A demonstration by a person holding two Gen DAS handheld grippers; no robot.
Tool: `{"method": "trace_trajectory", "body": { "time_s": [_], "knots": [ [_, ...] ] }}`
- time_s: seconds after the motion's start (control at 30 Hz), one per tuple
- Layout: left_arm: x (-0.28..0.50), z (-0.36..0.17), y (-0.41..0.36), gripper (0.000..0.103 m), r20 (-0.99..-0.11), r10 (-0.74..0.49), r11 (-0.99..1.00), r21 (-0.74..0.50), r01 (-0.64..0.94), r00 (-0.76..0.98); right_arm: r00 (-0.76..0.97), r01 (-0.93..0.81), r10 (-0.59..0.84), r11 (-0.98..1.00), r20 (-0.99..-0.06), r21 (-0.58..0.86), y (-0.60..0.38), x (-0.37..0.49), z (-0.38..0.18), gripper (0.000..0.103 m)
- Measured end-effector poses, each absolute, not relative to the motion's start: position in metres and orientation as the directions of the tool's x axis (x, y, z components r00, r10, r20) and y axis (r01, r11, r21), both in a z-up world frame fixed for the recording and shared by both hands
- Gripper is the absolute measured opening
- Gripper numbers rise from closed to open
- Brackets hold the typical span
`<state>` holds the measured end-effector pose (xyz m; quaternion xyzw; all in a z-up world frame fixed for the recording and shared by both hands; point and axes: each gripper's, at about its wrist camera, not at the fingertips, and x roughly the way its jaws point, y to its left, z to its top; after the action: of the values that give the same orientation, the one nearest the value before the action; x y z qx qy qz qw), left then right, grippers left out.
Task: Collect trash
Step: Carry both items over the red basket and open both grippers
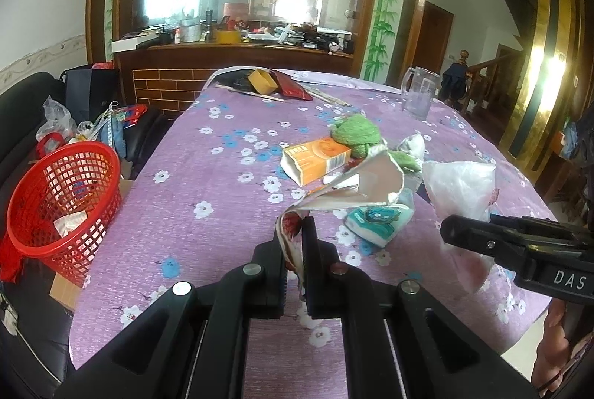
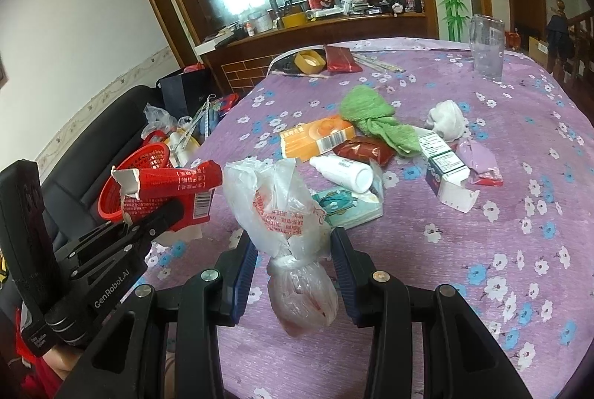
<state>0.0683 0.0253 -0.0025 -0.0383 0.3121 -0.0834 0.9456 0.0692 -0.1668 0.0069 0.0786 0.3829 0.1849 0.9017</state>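
Left gripper [image 1: 297, 232] clamped on torn red carton [image 2: 174, 189], long axis slanting up toward table centre, above purple table [image 1: 208, 176]. Right gripper [image 2: 293, 250] jaws apart around knotted plastic bag [image 2: 286, 213], knot between fingers, bag upright. Red basket [image 1: 63, 202] beside table.

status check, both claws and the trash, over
Left claw shut on torn red carton. Right claw open around knotted plastic bag, not clamped. Red basket off table's left edge, path clear.
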Motion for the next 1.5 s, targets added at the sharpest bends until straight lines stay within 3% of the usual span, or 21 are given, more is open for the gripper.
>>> {"method": "trace_trajectory", "body": {
  "time_s": [0.57,0.87,1.13,1.5],
  "knots": [
    [0.075,0.002,0.087,0.006,-0.564,-0.119,0.986,-0.163,0.032,0.817,0.579,-0.354,0.428,0.899,-0.694,0.259,-0.108,0.103,0.009,0.044],
    [0.078,0.016,0.172,0.006,-0.543,-0.01,0.973,-0.199,-0.117,0.84,0.522,-0.45,0.476,0.859,-0.708,0.246,-0.043,0.136,0.029,0.045],
    [0.089,0.008,0.25,0.006,-0.573,0.1,0.942,-0.209,-0.262,0.814,0.432,-0.53,0.566,0.789,-0.702,0.31,0.033,0.171,0.038,0.046],
    [0.108,-0.009,0.289,0.008,-0.6,0.134,0.923,-0.214,-0.32,0.788,0.317,-0.564,0.658,0.709,-0.683,0.422,0.141,0.226,0.027,0.047]
  ]
}}
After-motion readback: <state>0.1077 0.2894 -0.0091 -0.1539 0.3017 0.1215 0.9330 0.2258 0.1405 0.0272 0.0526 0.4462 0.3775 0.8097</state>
